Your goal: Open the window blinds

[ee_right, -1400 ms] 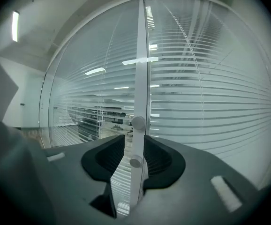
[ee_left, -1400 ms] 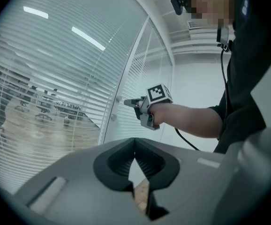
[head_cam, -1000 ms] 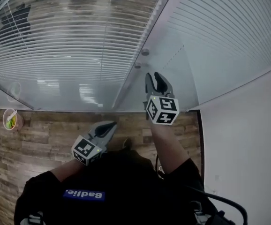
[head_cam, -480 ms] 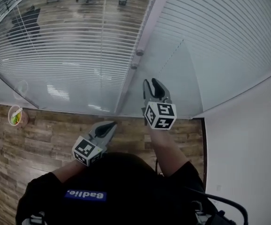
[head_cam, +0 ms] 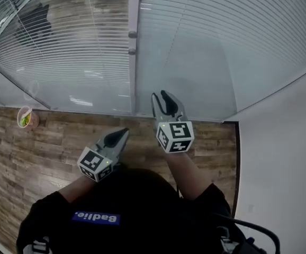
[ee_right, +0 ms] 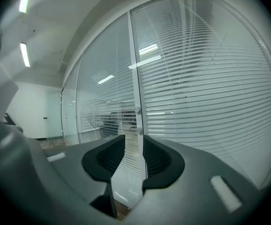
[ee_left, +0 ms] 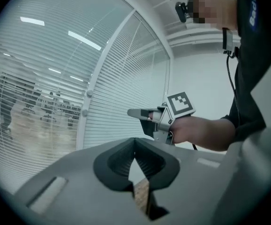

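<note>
The window blinds hang lowered over the glass across the top of the head view. Their horizontal slats cover the panel at upper right and the panel at upper left. Dark office chairs show through the slats of the left panel. A white frame post runs vertically between the two panels. It carries two small round knobs, one just above the other.

My right gripper sits just below centre and points up the frame at the foot of the post. It is near the glass but apart from it. Its jaws stand partly apart and grip nothing. In the right gripper view, the post shows through the gap between them.

My left gripper is lower and further left, over the wood floor, short of the blinds. Its jaws are closed tip to tip with nothing between them.

A cup stands on the floor at the left edge, beside the glass. A white wall fills the lower right.
</note>
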`<state>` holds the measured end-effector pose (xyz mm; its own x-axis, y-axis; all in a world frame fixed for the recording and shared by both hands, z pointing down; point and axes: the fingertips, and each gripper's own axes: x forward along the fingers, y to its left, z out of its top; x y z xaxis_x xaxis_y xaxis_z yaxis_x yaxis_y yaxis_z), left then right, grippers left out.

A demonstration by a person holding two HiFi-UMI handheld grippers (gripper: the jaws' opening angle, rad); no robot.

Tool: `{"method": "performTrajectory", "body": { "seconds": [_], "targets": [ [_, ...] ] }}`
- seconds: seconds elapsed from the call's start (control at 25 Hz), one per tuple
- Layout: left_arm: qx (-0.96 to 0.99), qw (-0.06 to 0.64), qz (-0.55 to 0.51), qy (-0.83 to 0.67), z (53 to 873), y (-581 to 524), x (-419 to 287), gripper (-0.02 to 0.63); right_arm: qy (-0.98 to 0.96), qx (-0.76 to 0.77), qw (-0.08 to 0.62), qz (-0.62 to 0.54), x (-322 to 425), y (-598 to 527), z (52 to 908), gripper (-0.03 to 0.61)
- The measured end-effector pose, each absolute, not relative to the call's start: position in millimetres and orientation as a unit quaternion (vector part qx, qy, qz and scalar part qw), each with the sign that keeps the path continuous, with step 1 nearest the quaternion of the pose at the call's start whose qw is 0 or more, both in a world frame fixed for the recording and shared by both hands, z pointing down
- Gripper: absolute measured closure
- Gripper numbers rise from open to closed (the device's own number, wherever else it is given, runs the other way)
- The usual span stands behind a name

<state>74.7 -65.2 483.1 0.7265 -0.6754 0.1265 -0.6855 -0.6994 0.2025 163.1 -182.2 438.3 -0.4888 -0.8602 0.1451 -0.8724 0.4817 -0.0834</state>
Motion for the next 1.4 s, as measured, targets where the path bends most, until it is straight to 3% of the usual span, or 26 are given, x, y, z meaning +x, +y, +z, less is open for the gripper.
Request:
{"method": "performTrajectory", "body": {
  "seconds": [0.48,0.88,1.4],
  "targets": [
    [0.913,0.115,0.070,-0.385,488.1,-24.1,97.8,0.614,-0.895,0.431,0.034,0.113,156.0,-98.8,480.3,0.471],
    [0.937,0.111,0.039,-0.329,482.7,-12.6,89.9,0.614,-0.900,0.416,0.076,0.108,122.0,-42.4,489.8,0.476],
    [0.948,0.093,0.013,-0.303,481.1,2.6,30.5,0.614,-0.917,0.383,0.048,0.102,69.1,-3.4,487.3,0.560]
  ]
}}
